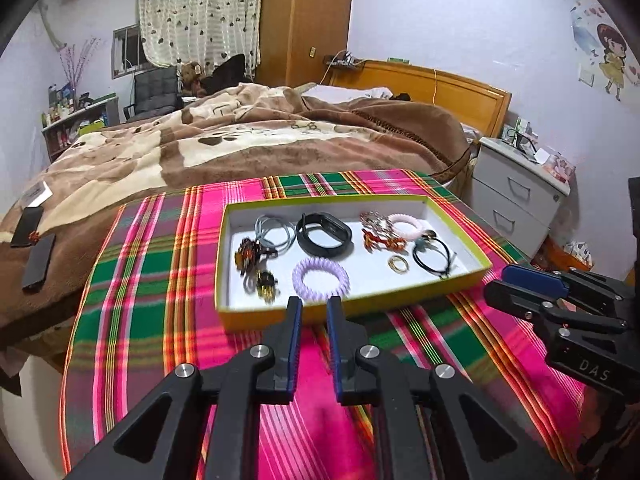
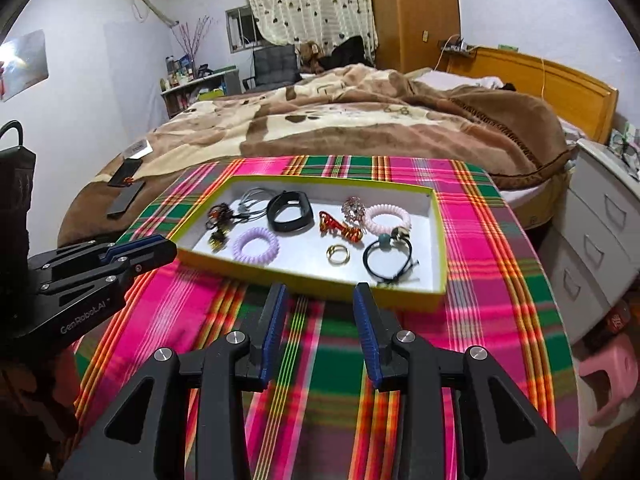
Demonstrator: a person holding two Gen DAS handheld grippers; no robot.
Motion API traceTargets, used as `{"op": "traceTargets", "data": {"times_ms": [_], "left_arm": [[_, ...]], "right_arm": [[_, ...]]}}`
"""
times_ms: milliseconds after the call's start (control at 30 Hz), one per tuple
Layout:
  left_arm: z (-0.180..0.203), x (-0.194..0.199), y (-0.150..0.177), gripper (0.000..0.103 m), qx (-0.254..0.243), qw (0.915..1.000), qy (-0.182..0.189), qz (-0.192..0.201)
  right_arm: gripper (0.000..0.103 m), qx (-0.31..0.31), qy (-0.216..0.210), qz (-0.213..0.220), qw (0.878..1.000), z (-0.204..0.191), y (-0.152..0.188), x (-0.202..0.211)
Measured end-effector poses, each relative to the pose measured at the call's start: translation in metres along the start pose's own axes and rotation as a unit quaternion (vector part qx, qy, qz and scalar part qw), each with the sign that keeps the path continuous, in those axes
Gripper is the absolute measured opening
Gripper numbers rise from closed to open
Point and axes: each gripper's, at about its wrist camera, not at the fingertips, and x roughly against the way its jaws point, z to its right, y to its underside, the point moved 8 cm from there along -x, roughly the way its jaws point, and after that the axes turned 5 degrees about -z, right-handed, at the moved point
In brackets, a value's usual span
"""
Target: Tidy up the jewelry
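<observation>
So both my grippers are hanging just in front of the tray point(image 1: 224, 240), over the plaid cloth point(image 1: 160, 248). My left gripper point(image 1: 314, 300) has its jaws narrow with nothing in them, and my right gripper point(image 2: 322, 286) is spread wide, also empty. All the jewelry's in the tray: purple hair tie point(image 1: 321, 279) near the front wall, black band point(image 1: 324, 234) behind it, gold ring point(image 2: 338, 254) toward the right.

surface: table under my fingers, covered by plaid cloth point(image 2: 480, 240) | on cloth: shallow yellow-rimmed tray point(image 2: 438, 248), near the far edge | beyond tray: bed point(image 1: 240, 148) | on bed, left of tray: dark flat items point(image 1: 38, 260), possibly phones
</observation>
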Motion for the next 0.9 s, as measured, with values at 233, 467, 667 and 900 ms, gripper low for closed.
{"op": "traceTargets", "data": {"times_ms": [233, 467, 667, 900], "left_arm": [[0.011, 0.036, 0.033, 0.014, -0.005, 0.9999, -0.005, 0.015], [0.025, 0.073, 0.062, 0.014, -0.011, 0.9992, -0.006, 0.037], [0.034, 0.095, 0.085, 0.020, -0.015, 0.9988, -0.008, 0.045], [0.039, 0.109, 0.100, 0.022, -0.018, 0.9984, -0.013, 0.053]], "right_arm": [[0.039, 0.002, 0.000, 0.032, 0.999, -0.015, 0.025, 0.039], [0.040, 0.003, -0.006, 0.037, 0.999, -0.031, 0.060, 0.061], [0.040, -0.005, -0.002, 0.033, 0.999, -0.033, 0.087, 0.073], [0.040, -0.007, 0.015, 0.049, 0.999, -0.032, 0.102, 0.090]]}}
